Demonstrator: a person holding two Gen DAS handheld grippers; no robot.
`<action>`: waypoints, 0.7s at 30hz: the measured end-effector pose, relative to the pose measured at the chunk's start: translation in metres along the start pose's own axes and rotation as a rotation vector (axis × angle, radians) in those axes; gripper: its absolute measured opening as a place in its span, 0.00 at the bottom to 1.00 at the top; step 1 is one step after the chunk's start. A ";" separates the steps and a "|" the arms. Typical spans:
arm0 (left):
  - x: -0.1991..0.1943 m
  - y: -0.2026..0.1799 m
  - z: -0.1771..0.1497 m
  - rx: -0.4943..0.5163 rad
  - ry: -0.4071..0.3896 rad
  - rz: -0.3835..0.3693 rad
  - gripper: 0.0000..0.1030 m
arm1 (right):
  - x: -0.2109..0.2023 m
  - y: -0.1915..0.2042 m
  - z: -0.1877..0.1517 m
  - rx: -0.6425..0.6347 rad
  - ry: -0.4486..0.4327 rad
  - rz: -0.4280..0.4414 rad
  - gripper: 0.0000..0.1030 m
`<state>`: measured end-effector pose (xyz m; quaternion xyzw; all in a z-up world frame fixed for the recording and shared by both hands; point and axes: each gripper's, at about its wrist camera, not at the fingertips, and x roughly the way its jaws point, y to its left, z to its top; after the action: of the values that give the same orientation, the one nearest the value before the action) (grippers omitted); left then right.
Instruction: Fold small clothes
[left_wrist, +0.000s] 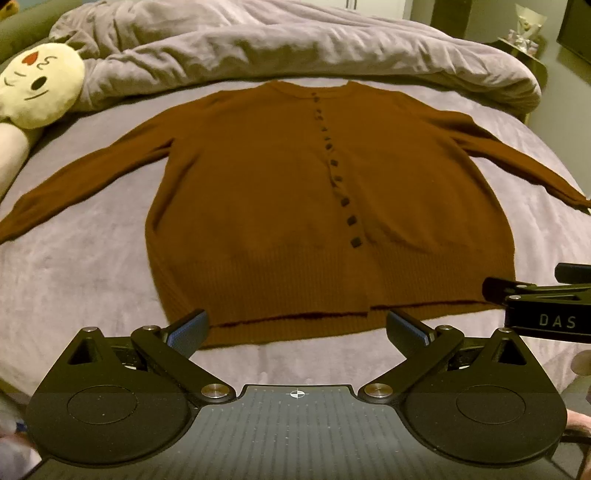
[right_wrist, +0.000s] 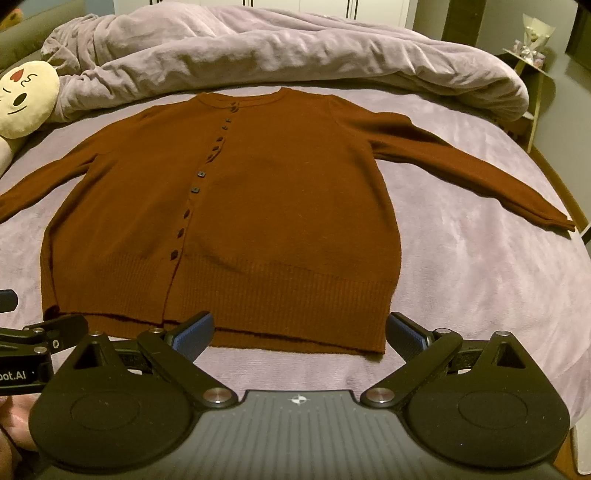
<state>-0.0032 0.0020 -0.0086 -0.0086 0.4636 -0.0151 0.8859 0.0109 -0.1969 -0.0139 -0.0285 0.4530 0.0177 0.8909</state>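
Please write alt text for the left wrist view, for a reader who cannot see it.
A brown buttoned cardigan lies flat, front up, sleeves spread, on a bed with a grey cover. The open left gripper hovers at its hem, holding nothing; the right gripper shows at the right edge. A cream plush toy lies far left.

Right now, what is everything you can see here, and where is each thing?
cardigan: one, rust-brown, spread flat on the bed, sleeves out, dark buttons down the front
bed cover: one, lilac-grey, under the cardigan
duvet: one, lilac-grey, bunched beyond the collar
plush toy: one, cream, far left
side table: one, far right, small items on top
left tool: one, black, blue pads, open, above the hem
right tool: one, same, open, above the hem
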 end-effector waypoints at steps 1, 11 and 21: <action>0.000 0.000 0.000 0.000 0.001 0.000 1.00 | 0.000 0.000 0.000 0.000 0.000 0.000 0.96; -0.001 -0.001 0.001 0.000 0.009 0.001 1.00 | -0.001 0.000 -0.001 0.001 -0.002 0.002 0.96; -0.001 0.000 0.001 0.000 0.013 0.000 1.00 | 0.000 -0.002 0.001 0.006 -0.001 0.004 0.96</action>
<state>-0.0031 0.0016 -0.0070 -0.0087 0.4692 -0.0150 0.8829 0.0113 -0.1989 -0.0131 -0.0249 0.4528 0.0179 0.8911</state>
